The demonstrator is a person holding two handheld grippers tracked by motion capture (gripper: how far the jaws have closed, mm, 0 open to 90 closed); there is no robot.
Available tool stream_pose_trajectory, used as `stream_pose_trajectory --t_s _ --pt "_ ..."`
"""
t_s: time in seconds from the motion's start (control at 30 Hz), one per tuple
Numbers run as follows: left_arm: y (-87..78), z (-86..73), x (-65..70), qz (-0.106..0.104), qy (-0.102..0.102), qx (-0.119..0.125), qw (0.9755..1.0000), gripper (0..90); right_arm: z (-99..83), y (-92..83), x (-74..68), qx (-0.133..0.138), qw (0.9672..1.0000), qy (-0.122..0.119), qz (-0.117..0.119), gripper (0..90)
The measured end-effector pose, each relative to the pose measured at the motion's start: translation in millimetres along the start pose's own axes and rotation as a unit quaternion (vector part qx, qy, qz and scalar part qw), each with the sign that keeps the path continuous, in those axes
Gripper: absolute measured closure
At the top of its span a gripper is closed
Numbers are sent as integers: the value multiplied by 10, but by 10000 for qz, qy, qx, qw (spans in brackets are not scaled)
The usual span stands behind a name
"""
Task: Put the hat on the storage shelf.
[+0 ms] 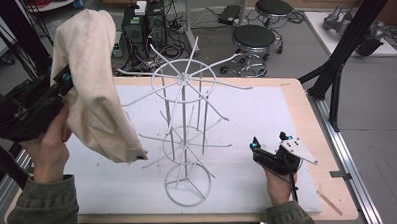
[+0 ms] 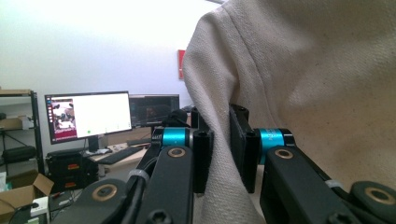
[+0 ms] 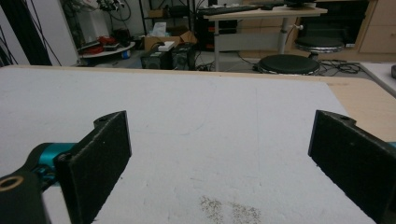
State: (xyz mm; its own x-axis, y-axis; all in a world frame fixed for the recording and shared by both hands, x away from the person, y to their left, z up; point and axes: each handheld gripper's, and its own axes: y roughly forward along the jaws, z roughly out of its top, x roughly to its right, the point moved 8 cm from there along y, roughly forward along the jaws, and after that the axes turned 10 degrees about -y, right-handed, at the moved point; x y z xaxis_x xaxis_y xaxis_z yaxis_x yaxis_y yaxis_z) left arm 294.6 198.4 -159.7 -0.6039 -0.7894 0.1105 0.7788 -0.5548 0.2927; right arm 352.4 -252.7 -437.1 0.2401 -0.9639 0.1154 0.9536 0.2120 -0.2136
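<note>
My left gripper (image 1: pixel 65 79) is clamped on one cream cloth bag (image 1: pixel 93 85), fabric pinched between the pads (image 2: pixel 201 156), held up high at the table's left edge. Bag hangs w/ its long axis roughly vertical, top bunched above the gripper, bottom corner pointing down and twd the rack. Between my two grippers stands one white wire rack (image 1: pixel 184 127): central post, three rings stacked, thin arms sticking out all round. Its near-left arms sit just beside the bag's lower corner, so that's what's in the way. Right gripper (image 1: pixel 268 152) rests low on the white mat (image 1: pixel 266 104), to the right of the rack base, jaws wide apart w/ nothing between them; in the right gripper view bare mat ahead plus a patch of small dark specks (image 3: pixel 229 210). Beyond the table, past the rack: two black stools (image 1: pixel 254 37) and two PC towers (image 1: pixel 143 24). Left gripper view also shows two monitors (image 2: pixel 88 114) behind the bag.
</note>
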Motion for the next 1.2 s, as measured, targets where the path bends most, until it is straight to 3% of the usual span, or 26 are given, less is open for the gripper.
stream_pose_trajectory --t_s 0.2,0.43,0.57,0.87,1.07,1.13,1.2 --pt "76 -66 56 -11 52 -141 9999 808 -2 -2 -6 -16 10000 28 8 49" --pt "58 36 203 -35 370 -90 9993 808 -4 1 -3 -20 10000 -3 32 49" --pt "74 61 292 -127 417 -169 9989 808 -4 -1 -9 -28 10000 0 41 50" --pt "177 -121 366 -247 465 -529 9972 809 -4 -2 -11 -29 10000 30 35 49" --pt "213 -246 397 -356 631 -829 9939 810 -6 -1 -7 -40 10000 6 30 49" --pt "210 -286 395 -256 812 -878 9925 808 -7 1 -8 -43 10000 13 30 49" --pt "197 -314 376 -282 751 -891 9928 809 -8 0 -10 -47 10000 12 37 49"
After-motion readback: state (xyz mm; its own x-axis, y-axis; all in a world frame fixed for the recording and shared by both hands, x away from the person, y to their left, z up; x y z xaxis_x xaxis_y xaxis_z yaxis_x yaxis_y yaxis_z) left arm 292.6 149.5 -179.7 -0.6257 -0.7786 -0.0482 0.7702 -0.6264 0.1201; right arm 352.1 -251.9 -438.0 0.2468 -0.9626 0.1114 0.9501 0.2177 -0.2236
